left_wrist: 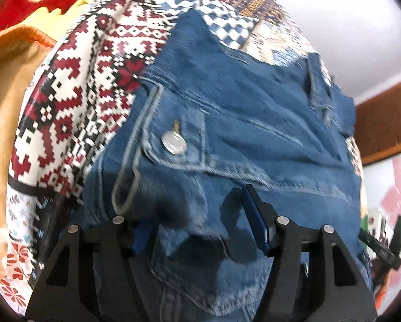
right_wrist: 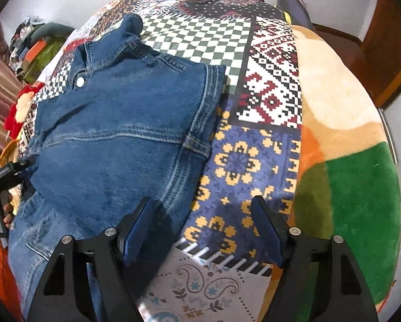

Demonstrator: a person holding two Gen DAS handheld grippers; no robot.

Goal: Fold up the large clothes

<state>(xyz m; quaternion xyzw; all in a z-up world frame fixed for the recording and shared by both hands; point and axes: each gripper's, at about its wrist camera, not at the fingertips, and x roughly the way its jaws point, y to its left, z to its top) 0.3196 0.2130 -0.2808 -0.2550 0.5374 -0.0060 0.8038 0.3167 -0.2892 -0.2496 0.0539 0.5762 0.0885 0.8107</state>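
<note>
A blue denim jacket [left_wrist: 243,123] lies on a patchwork bedspread [left_wrist: 74,102], with a silver button [left_wrist: 173,142] on its chest pocket. My left gripper [left_wrist: 200,220] is open, its fingers wide apart over the denim, with nothing between them. In the right wrist view the jacket [right_wrist: 120,128] lies folded, collar at the far end. My right gripper [right_wrist: 200,225] is open and empty, hovering over the jacket's near right edge and the bedspread [right_wrist: 240,161]. The left gripper [right_wrist: 2,177] shows at the left edge.
A plush orange, cream and green blanket [right_wrist: 348,147] lies along the right of the bed. A red and yellow blanket [left_wrist: 39,5] lies at the far left. Cluttered items [right_wrist: 31,48] sit beyond the bed. A wooden door [right_wrist: 383,53] stands at the right.
</note>
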